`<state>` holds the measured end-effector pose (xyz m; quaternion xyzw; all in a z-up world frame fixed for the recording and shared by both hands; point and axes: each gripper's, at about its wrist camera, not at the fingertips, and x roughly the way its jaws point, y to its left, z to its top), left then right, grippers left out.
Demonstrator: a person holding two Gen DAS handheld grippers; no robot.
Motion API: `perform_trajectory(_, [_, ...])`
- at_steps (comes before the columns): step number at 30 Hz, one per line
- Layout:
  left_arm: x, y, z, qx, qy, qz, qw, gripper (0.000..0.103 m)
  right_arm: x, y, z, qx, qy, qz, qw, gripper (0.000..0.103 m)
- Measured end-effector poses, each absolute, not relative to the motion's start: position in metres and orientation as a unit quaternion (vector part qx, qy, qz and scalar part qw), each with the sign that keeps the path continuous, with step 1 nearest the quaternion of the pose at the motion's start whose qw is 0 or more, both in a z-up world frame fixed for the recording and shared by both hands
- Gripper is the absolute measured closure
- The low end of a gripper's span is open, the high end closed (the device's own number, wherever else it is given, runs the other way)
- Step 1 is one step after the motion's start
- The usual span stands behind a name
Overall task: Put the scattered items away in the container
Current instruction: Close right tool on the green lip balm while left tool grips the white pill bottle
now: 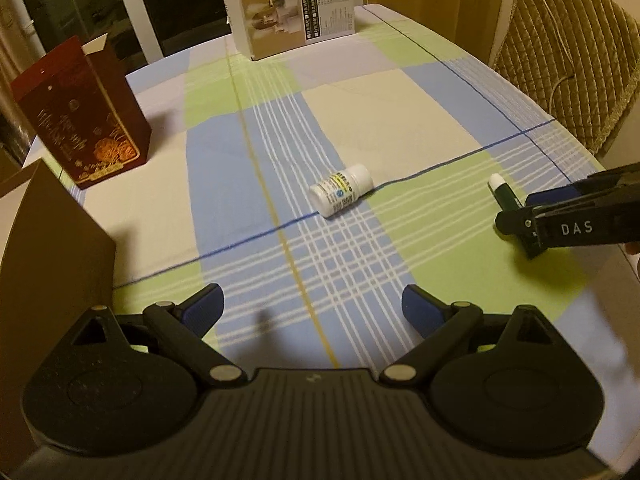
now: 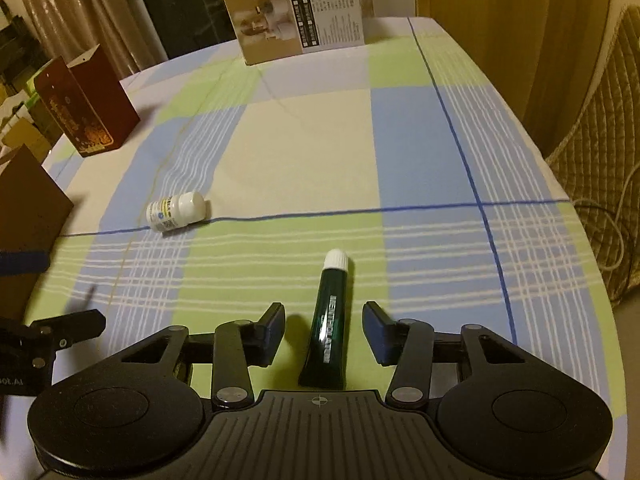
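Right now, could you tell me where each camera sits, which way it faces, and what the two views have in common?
Left wrist: on the left gripper, looking along its open fingers across the checked tablecloth at the white bottle; the right gripper enters from the right.
Right wrist: on the right gripper, low, its open fingers either side of the green tube; the left gripper shows at left.
Shared: bottle, tube, red box, white carton, brown container.

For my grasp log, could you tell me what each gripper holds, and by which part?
Nothing is held. The right gripper is open astride the dark green tube, untouched; the left gripper is open and empty.
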<state>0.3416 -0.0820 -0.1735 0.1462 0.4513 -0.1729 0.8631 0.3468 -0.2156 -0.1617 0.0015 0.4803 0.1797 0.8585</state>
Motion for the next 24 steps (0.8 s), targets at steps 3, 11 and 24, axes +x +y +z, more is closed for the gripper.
perform_trajectory(3, [0.349, -0.084, -0.176, 0.152, 0.446, -0.179, 0.864, 0.009, 0.345, -0.209, -0.164, -0.043, 0.472, 0.179, 0.862, 0.071])
perform_trajectory(11, [0.372, -0.099, -0.188, 0.194, 0.424, -0.229, 0.855, 0.011, 0.339, -0.21, -0.164, -0.071, 0.485, 0.196, 0.849, 0.082])
perform_trajectory(24, [0.412, -0.123, -0.2, 0.258, 0.384, -0.328, 0.824, 0.036, 0.347, -0.22, -0.162, -0.032, 0.496, 0.201, 0.844, 0.082])
